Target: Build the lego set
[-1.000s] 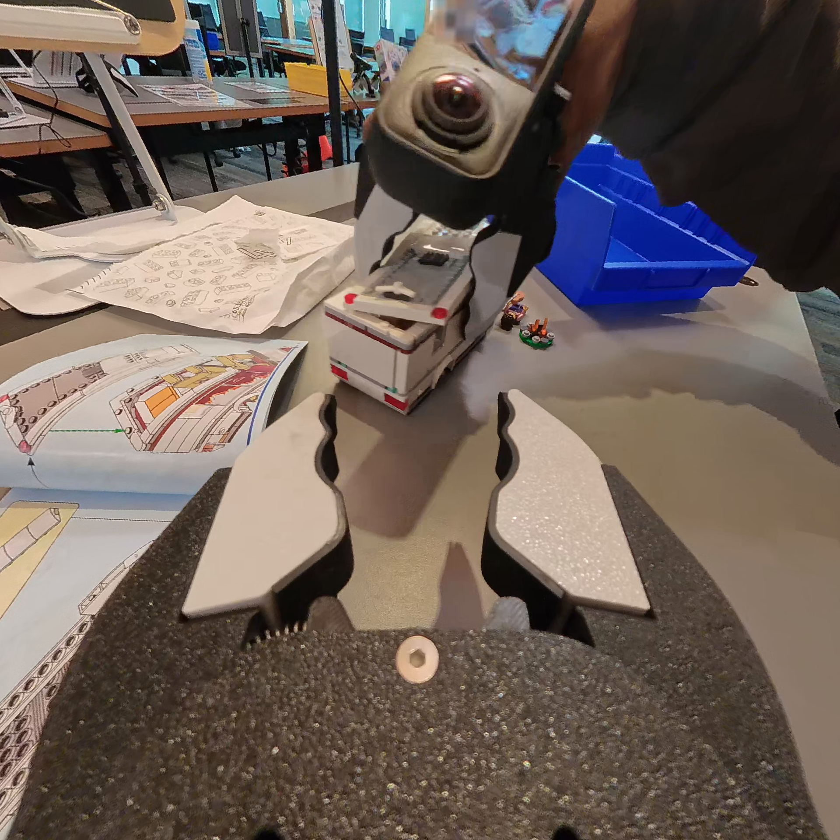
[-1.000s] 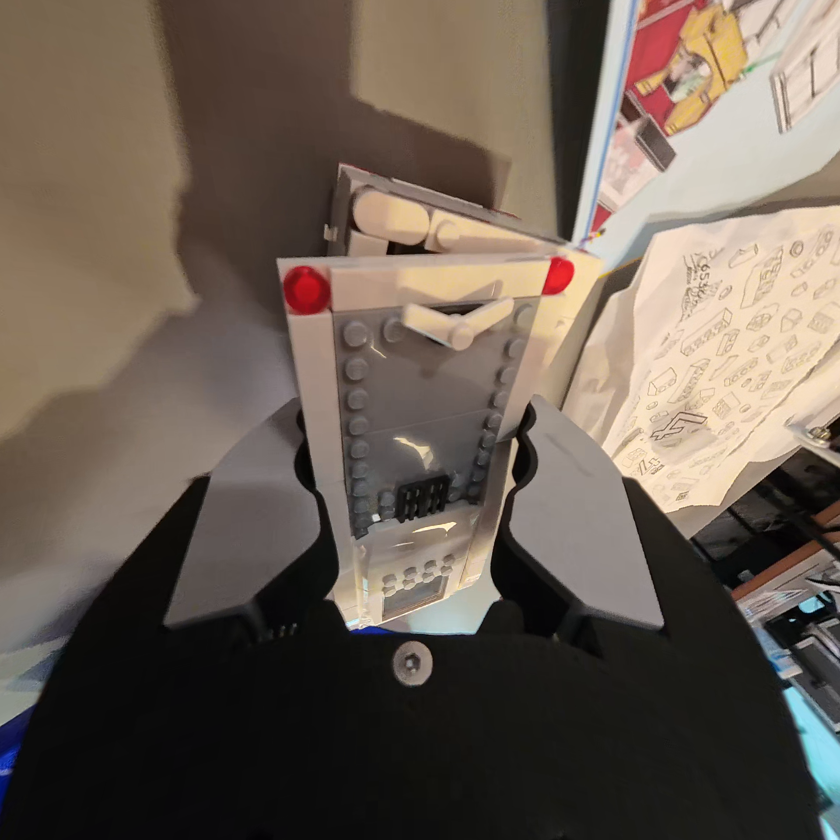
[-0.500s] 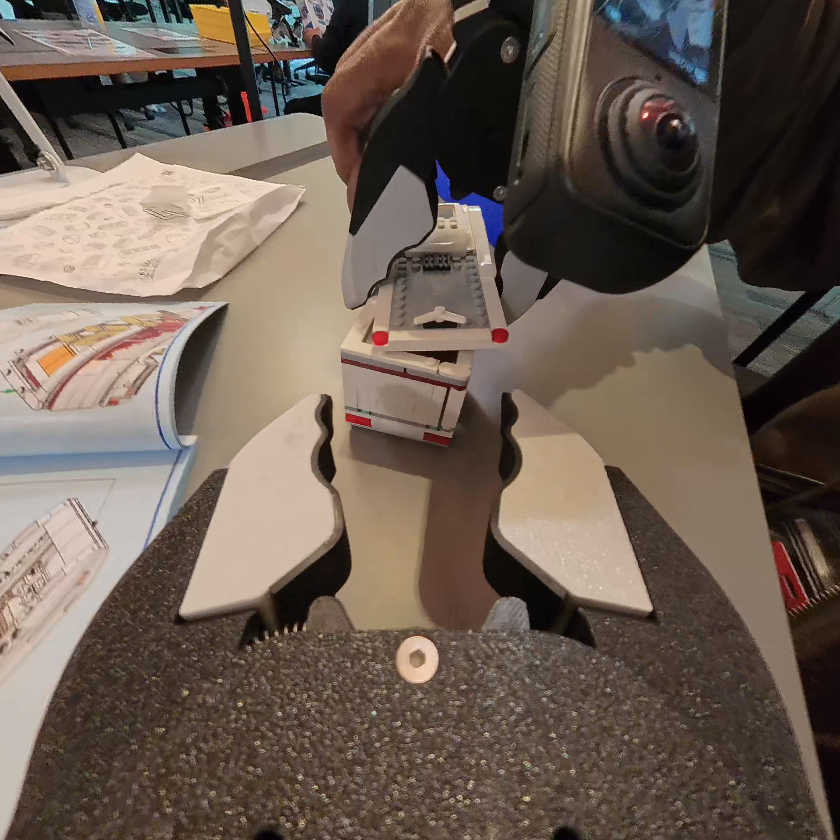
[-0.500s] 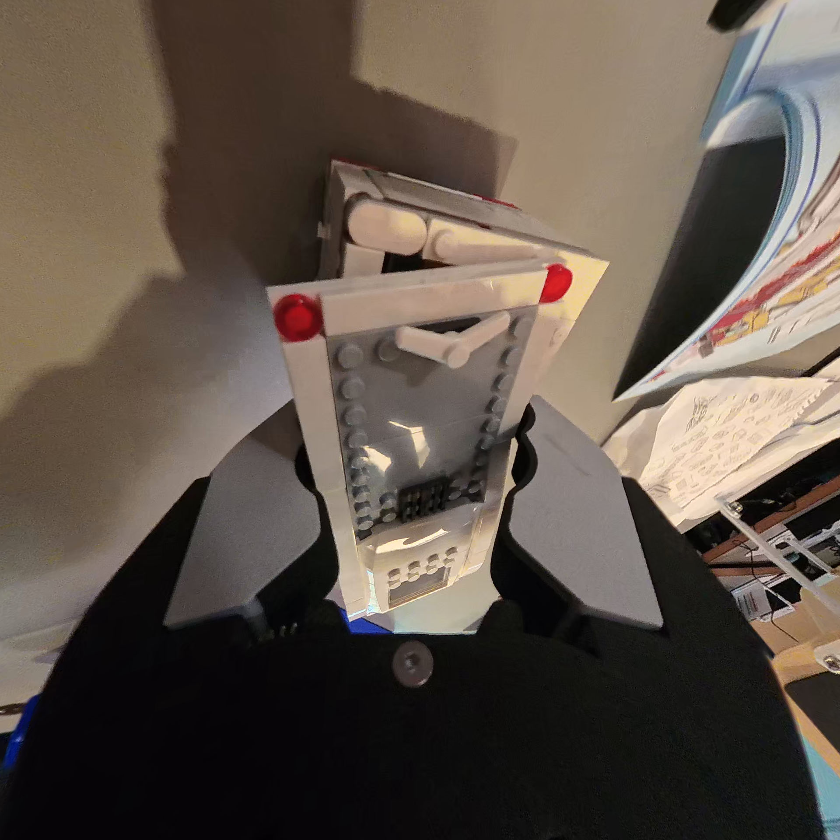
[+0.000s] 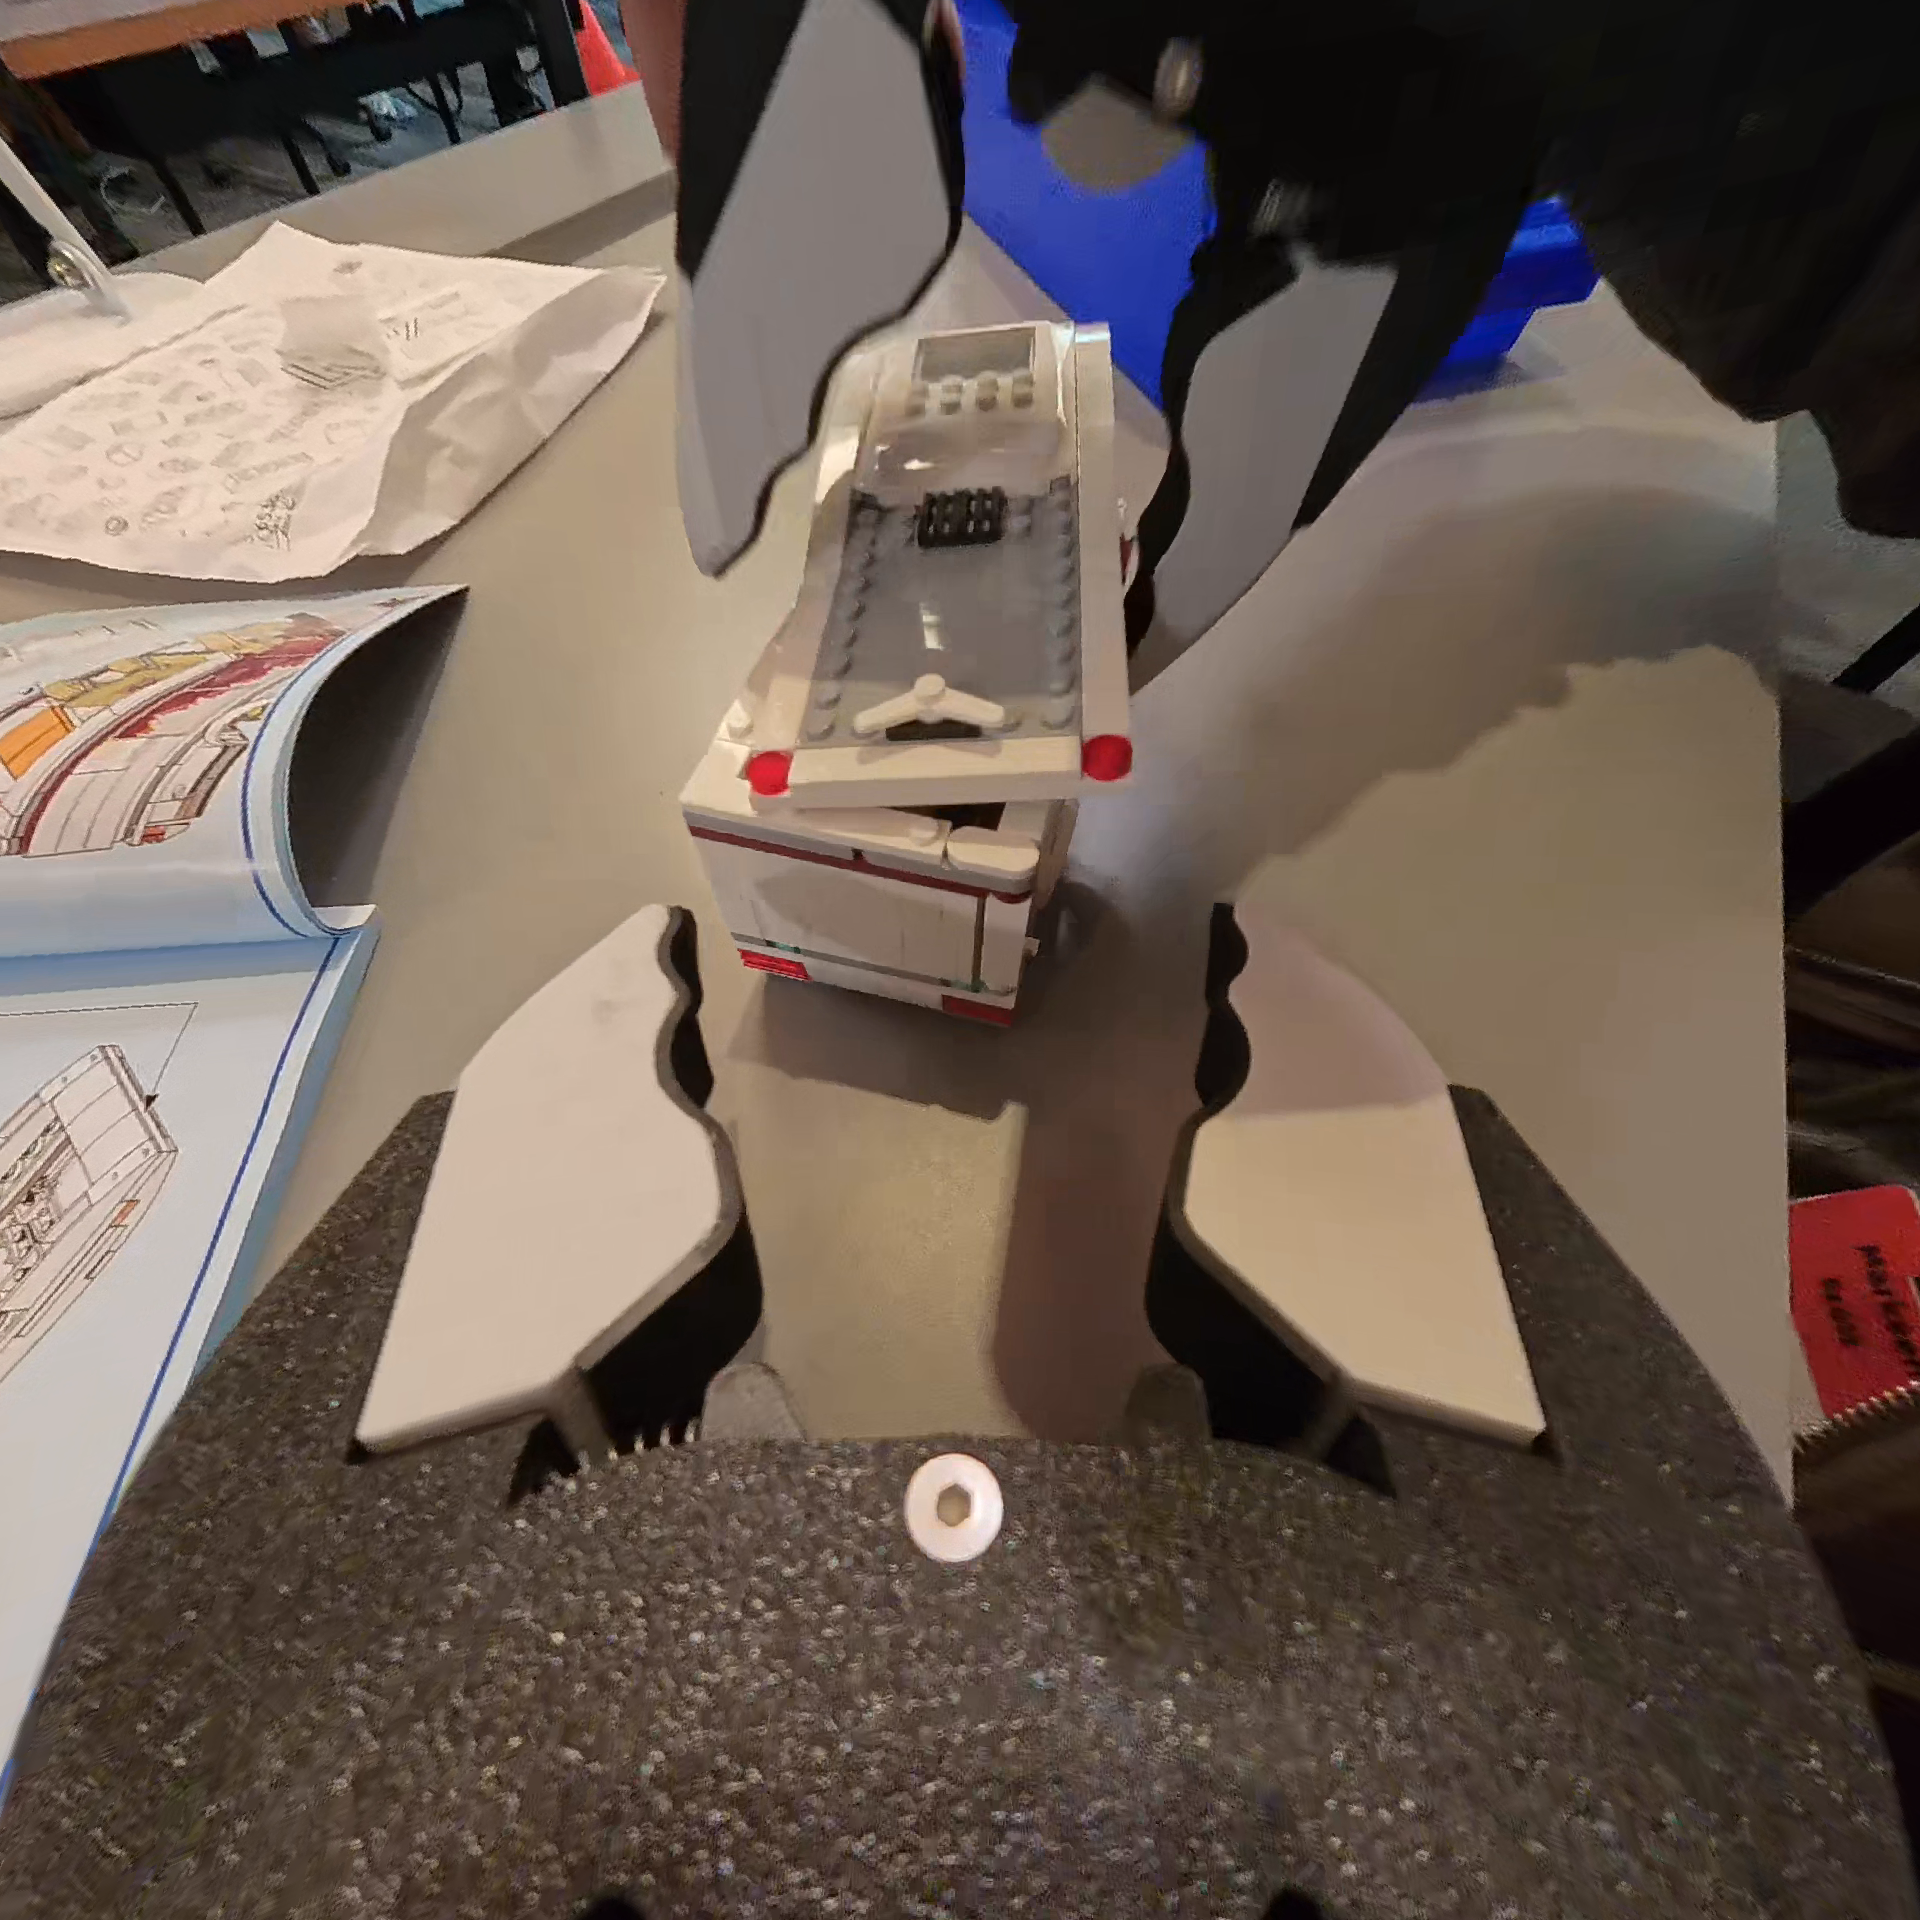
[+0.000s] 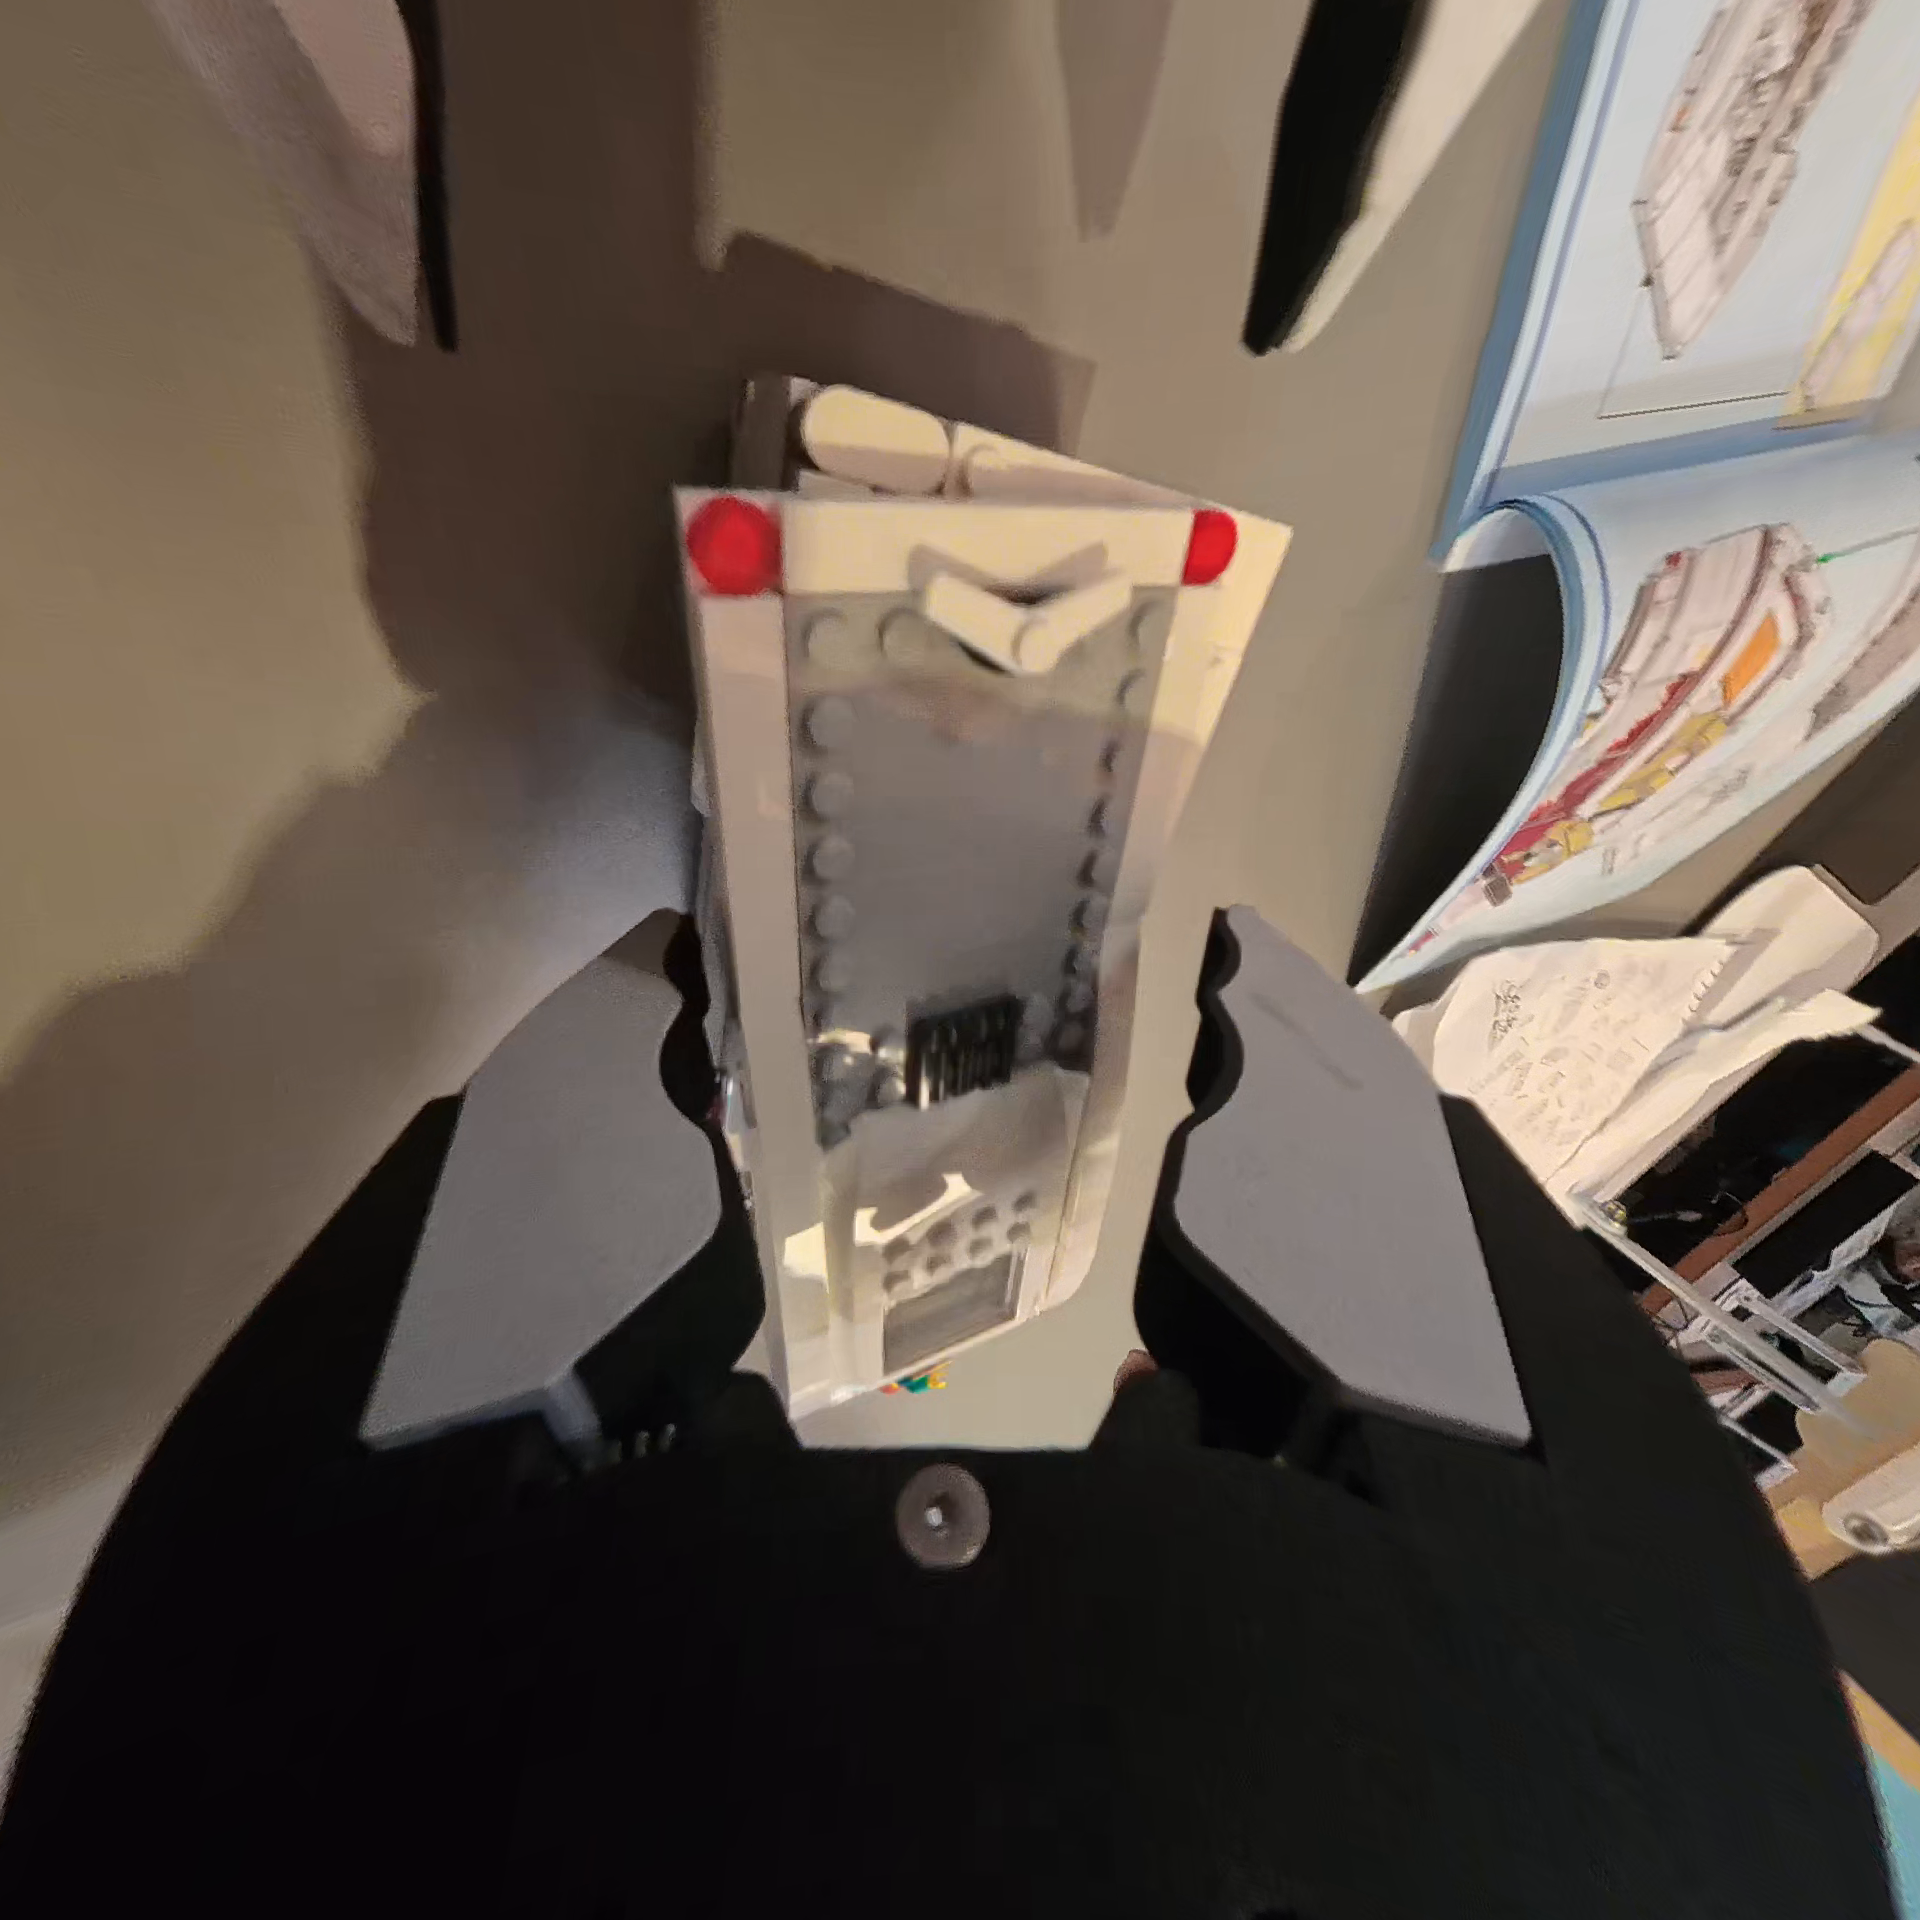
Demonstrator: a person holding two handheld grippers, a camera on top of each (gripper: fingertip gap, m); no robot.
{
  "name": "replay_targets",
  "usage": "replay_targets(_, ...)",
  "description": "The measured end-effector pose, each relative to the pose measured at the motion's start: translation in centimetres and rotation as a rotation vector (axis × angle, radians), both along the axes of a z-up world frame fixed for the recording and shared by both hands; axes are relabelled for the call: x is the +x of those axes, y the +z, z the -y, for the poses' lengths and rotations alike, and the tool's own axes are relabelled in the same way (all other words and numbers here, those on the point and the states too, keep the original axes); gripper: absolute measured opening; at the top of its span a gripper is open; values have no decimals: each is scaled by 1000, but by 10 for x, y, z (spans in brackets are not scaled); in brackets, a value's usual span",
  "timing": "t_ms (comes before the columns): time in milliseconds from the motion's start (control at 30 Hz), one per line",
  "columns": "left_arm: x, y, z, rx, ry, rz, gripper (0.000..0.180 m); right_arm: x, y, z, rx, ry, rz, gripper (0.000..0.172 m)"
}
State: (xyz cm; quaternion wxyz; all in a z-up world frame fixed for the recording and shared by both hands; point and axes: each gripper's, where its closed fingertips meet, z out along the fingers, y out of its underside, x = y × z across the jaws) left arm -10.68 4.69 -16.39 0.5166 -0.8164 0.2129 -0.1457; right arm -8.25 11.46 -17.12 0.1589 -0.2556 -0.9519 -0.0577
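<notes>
Brick-built white truck [image 5: 904, 821] w/ red stripe sits on the grey desk [image 5: 1455, 935], dead centre of the left wrist view. Its grey-studded roof panel [image 5: 956, 623] lies loose & tilted on the body, not seated: a dark gap shows under the near edge, between the two red round studs. Interior too dark to tell what's inside.

Left gripper [image 5: 956, 997]: fingers spread wide, nothing between them; truck's rear end is just ahead at 12 o'clock, not touched.

Right gripper [image 6: 945, 997]: comes down over the truck's far end, fingers apart, straddling the roof panel. Left finger [image 6: 582, 1091] sits tight beside the panel edge; a clear gap shows at the right finger [image 6: 1320, 1122]. Not clamped.

Blue plastic bin [image 5: 1081, 208] at 1 o'clock behind the truck, mostly hidden by the right gripper; contents can't tell.

Open instruction booklet [image 5: 135, 831] at 9 o'clock, one page curled up. Crumpled white paper bag w/ printed parts drawings [image 5: 312, 416] at 10 o'clock. Red tag [image 5: 1860, 1320] at 3 o'clock, off the desk edge.
</notes>
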Motion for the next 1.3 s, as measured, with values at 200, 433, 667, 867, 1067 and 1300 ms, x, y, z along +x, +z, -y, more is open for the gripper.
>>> replay_targets(200, -3, -9, -17, -33, 17, -67, 106, 9, 37, -4, -107, -13, -182, 100)
replay_targets(433, -6, -19, -30, -50, -59, -165, 110, 46, 56, -32, -273, -160, -501, 103)
replay_targets(667, -4, -32, -41, -80, -108, -257, 105, 80, 26, -56, -419, -380, -691, 102)
replay_targets(867, -2, -38, -43, -105, -119, -295, 100, 82, 15, -63, -290, -407, -737, 92)
replay_targets(1067, -2, -40, -45, -95, -101, -329, 95, 82, 6, -53, -321, -419, -738, 88)
replay_targets(1300, 2, -40, -40, -109, -78, -317, 94, 89, -6, -52, -350, -466, -743, 84)
